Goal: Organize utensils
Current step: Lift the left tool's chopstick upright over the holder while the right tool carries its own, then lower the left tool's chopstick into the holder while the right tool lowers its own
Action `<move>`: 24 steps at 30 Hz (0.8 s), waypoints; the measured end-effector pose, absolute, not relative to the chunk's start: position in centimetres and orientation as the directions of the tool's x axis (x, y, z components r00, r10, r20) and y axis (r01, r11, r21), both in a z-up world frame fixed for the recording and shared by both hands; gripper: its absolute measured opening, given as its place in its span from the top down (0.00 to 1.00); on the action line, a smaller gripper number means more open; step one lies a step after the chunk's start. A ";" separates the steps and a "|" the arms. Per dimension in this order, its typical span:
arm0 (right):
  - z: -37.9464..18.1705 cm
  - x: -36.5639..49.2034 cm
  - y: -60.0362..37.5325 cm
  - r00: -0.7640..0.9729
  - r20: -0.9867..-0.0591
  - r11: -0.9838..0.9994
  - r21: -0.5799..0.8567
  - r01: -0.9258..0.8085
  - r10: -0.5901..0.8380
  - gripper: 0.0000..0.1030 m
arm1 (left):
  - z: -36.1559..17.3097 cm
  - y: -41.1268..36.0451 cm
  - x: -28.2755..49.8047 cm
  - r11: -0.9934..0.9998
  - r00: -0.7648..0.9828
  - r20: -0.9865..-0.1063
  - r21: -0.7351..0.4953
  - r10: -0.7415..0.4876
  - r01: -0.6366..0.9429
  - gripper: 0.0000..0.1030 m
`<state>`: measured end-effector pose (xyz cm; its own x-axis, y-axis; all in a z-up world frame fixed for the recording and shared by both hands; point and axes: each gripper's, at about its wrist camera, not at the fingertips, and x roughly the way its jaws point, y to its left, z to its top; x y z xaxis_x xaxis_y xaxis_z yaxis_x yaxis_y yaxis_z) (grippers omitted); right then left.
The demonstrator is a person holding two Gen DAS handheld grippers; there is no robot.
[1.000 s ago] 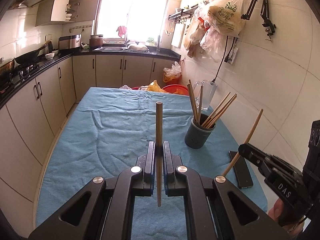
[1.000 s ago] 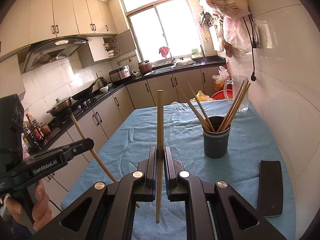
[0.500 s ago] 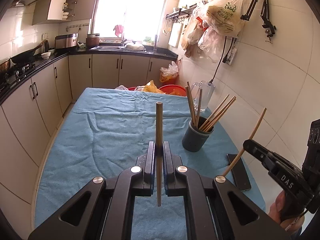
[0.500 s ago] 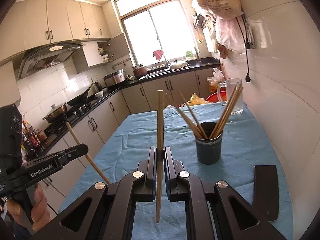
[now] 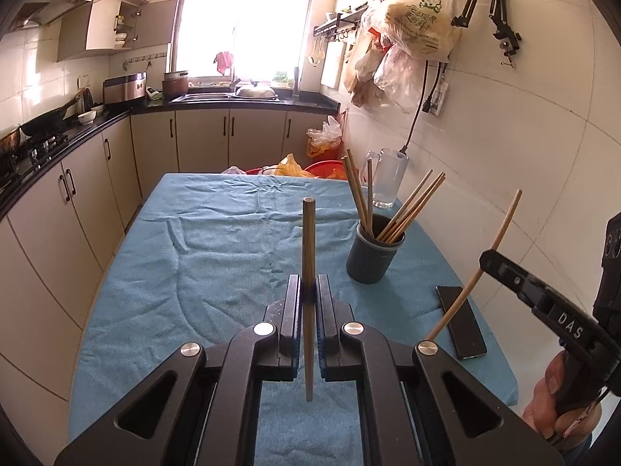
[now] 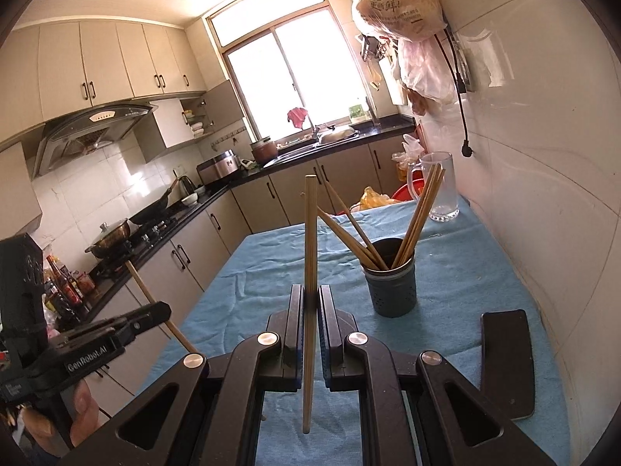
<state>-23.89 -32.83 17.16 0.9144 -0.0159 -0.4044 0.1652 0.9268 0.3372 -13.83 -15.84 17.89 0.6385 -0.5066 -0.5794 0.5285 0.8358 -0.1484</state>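
A dark grey holder cup (image 5: 373,256) (image 6: 390,287) stands on the blue cloth at the right, with several wooden chopsticks (image 5: 411,206) (image 6: 421,213) leaning in it. My left gripper (image 5: 309,283) is shut on one wooden chopstick (image 5: 309,240), held upright, left of and nearer than the cup. My right gripper (image 6: 309,295) is shut on another upright chopstick (image 6: 310,233), also short of the cup. In the left wrist view the right gripper (image 5: 485,262) shows at the right edge with its chopstick (image 5: 500,229). The right wrist view catches the left gripper (image 6: 165,310) at lower left.
The table under the blue cloth (image 5: 217,240) runs toward the cabinets. A black phone (image 5: 462,320) (image 6: 506,353) lies near the right edge by the tiled wall. A glass mug (image 5: 386,182) (image 6: 440,186) stands behind the cup. Plastic bags (image 5: 411,27) hang on the wall.
The right gripper has drifted slightly toward the holder cup, which now looks larger and nearer in its view. The left gripper has stayed about where it was. Both stay shut on their chopsticks.
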 end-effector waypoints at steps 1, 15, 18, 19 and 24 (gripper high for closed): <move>17.3 -23.9 -32.8 0.916 -0.402 0.928 0.336 0.163 -0.015 0.92 | 17.8 -15.9 -13.9 0.836 0.637 -0.582 -0.148 -0.506 0.529 0.94; 17.5 -23.1 -35.4 0.919 -0.393 0.924 0.341 0.171 -0.025 0.92 | 18.6 -18.7 -12.6 0.820 0.622 -0.587 -0.135 -0.519 0.556 0.94; 17.9 -22.8 -36.7 0.921 -0.388 0.918 0.353 0.179 -0.030 0.92 | 19.5 -20.2 -12.2 0.802 0.607 -0.584 -0.133 -0.538 0.583 0.94; 18.2 -22.7 -37.3 0.924 -0.382 0.915 0.360 0.182 -0.033 0.92 | 19.9 -20.8 -12.0 0.794 0.601 -0.582 -0.135 -0.548 0.593 0.94; 19.8 -22.0 -40.4 0.930 -0.356 0.902 0.367 0.226 -0.088 0.92 | 22.0 -23.7 -10.5 0.763 0.580 -0.559 -0.159 -0.593 0.627 0.94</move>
<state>-22.05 -40.40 19.83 0.9305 -0.0880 -0.3556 0.2258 0.9022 0.3674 -10.46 -23.66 21.96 0.5798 -0.5925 -0.5592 0.6266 0.7630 -0.1587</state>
